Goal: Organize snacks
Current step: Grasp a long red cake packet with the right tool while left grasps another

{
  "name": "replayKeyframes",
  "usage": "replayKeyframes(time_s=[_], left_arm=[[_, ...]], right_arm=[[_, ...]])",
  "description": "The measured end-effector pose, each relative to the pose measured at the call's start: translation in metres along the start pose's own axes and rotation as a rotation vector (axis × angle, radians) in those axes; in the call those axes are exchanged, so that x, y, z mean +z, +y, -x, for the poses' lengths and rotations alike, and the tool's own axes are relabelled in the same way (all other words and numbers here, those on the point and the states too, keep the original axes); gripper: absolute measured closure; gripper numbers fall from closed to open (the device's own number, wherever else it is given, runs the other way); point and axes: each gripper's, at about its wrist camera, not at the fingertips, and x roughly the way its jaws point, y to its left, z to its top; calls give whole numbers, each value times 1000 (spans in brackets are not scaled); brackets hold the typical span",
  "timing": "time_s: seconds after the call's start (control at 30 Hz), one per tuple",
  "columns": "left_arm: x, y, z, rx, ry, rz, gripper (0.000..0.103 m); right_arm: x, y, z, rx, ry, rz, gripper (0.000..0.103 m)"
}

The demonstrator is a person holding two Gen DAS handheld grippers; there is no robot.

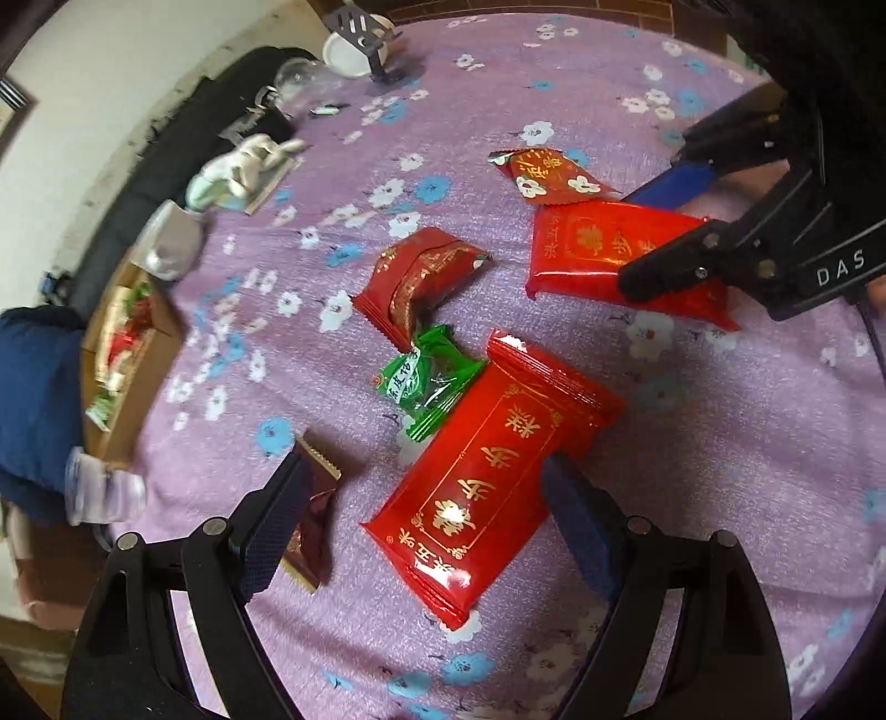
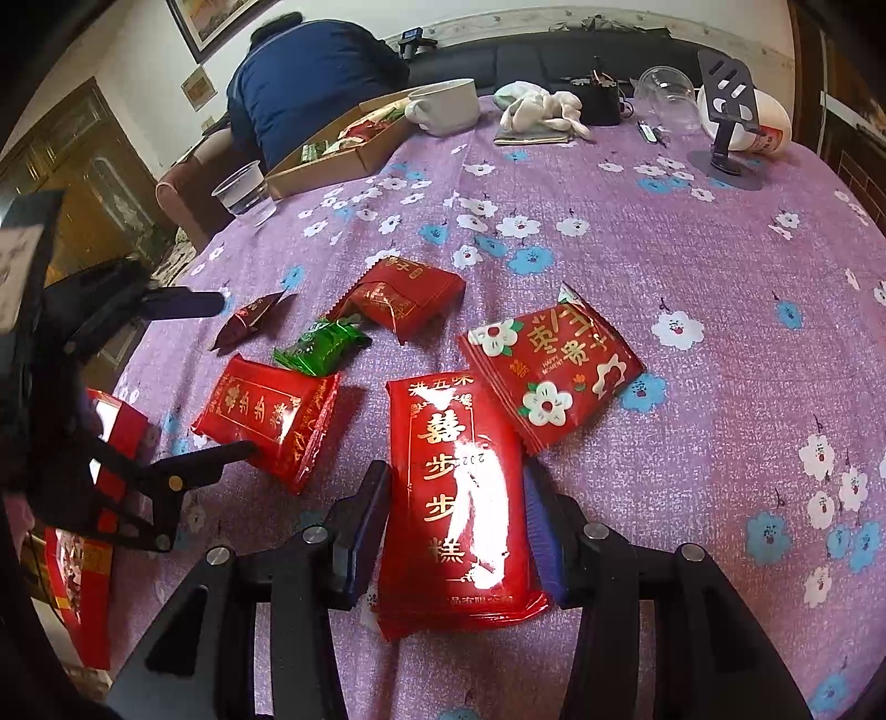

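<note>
The red snack packs (image 2: pixel 459 498) are shiny plastic wrap that gleams in the light. The tablecloth (image 2: pixel 692 266) is soft, matt cloth with a rough weave. The box (image 2: pixel 332 160) at its far edge is plain brown cardboard. The cup (image 2: pixel 243 188) is clear plastic.

You are in a home living room: the tabletop (image 2: pixel 637 288) wears a purple flowered cloth, a dark sofa (image 2: pixel 554 55) stands behind, framed pictures (image 2: pixel 210 19) hang on the wall.
</note>
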Motion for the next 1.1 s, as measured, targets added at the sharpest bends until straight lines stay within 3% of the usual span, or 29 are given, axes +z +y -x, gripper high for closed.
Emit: replayKeyframes(time_s=[0.2, 0.3, 0.43, 0.63, 0.77, 0.83, 0.9, 0.97, 1.1], left_arm=[[-5, -9, -6, -191, 35, -95, 18], [-6, -14, -9, -194, 24, -122, 13], [-6, 2, -23, -260, 61, 19, 0], [-12, -2, -15, -222, 36, 69, 0], [-17, -4, -7, -230, 41, 140, 14], [-21, -7, -2, -247, 40, 201, 26], [-25, -13, 5, -240, 39, 261, 45], [-30, -26, 13, -249, 49, 309, 47], [-34, -68, 29, -220, 38, 314, 46]], right_arm=[[2, -2, 0, 19, 2, -19, 51], [2, -1, -1, 12, -2, -13, 50], [1, 3, -2, -6, -15, 14, 47], [-2, 19, -7, -84, -29, 104, 42], [-4, 23, -9, -118, -36, 136, 42], [-3, 21, -8, -115, -37, 129, 43], [-3, 22, -8, -136, -41, 134, 49], [-4, 23, -8, -153, -43, 150, 52], [-5, 24, -8, -160, -39, 155, 53]])
